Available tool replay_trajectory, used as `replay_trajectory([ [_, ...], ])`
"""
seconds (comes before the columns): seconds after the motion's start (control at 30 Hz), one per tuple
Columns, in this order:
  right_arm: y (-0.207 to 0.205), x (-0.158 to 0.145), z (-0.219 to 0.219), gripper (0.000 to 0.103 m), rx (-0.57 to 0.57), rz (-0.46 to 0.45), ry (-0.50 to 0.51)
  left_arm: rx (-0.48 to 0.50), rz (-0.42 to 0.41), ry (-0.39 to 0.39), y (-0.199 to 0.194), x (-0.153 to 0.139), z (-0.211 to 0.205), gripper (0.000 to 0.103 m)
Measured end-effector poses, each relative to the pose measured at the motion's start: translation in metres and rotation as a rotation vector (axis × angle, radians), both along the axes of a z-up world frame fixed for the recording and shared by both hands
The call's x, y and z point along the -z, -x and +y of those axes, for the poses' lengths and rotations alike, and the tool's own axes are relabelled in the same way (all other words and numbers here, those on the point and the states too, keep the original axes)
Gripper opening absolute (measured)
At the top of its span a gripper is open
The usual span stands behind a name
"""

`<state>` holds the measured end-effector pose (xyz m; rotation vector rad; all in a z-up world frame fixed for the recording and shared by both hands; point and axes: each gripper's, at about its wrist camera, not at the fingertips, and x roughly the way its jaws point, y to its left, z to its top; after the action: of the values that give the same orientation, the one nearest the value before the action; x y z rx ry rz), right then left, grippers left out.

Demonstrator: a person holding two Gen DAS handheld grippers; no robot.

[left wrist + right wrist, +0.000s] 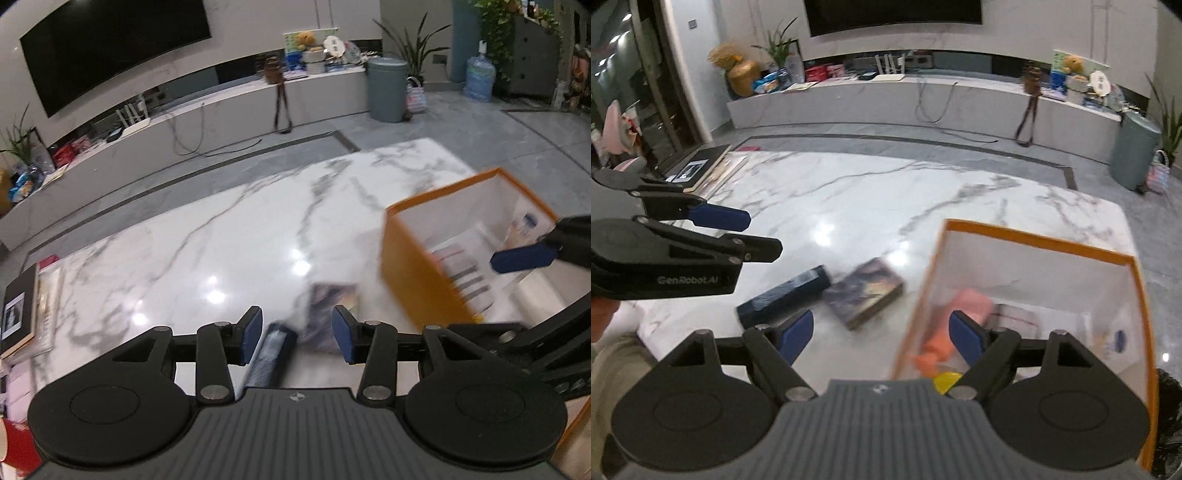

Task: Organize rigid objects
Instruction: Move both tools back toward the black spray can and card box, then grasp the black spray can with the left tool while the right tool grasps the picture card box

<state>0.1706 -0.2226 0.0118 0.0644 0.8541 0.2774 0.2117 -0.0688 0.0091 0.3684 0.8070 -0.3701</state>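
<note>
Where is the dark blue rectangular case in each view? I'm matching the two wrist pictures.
Left wrist view: the dark blue case lies bottom centre, between that gripper's fingers, partly hidden by its body.
Right wrist view: the case lies left of centre on the marble table, touching the picture box.
Shared landmark: the orange box, right of the case in both.

You have a white marble table (871,206) with grey veins, and its glossy top reflects several lights. Near your edge a dark blue box (786,295) lies flat, and just beside it, maybe touching at one corner, lies a box with a dark picture (866,295). To the right of them an orange box (1034,243) with white inner walls stands open on the table; the things inside are blurred. At the far left corner a black framed picture (698,168) lies beside a pale flat item (729,168).
</note>
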Motion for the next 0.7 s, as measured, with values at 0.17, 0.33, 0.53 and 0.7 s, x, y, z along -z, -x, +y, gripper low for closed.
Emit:
replay_trajectory([
  [0.17,-0.005,0.006,0.033,0.076,-0.003,0.052,-0.043,0.008,0.016,-0.02,-0.005,0.025,0.034,0.063],
  [0.33,-0.025,0.025,0.059,0.077,0.084,0.115,-0.068,-0.009,0.033,0.011,-0.014,0.053,0.064,0.069],
  [0.53,-0.056,0.053,0.072,0.078,0.204,0.164,-0.095,-0.01,0.06,0.072,-0.027,0.085,0.079,0.073],
  [0.7,-0.078,0.075,0.077,0.078,0.324,0.202,-0.094,-0.003,0.074,0.093,-0.038,0.103,0.075,0.073],
])
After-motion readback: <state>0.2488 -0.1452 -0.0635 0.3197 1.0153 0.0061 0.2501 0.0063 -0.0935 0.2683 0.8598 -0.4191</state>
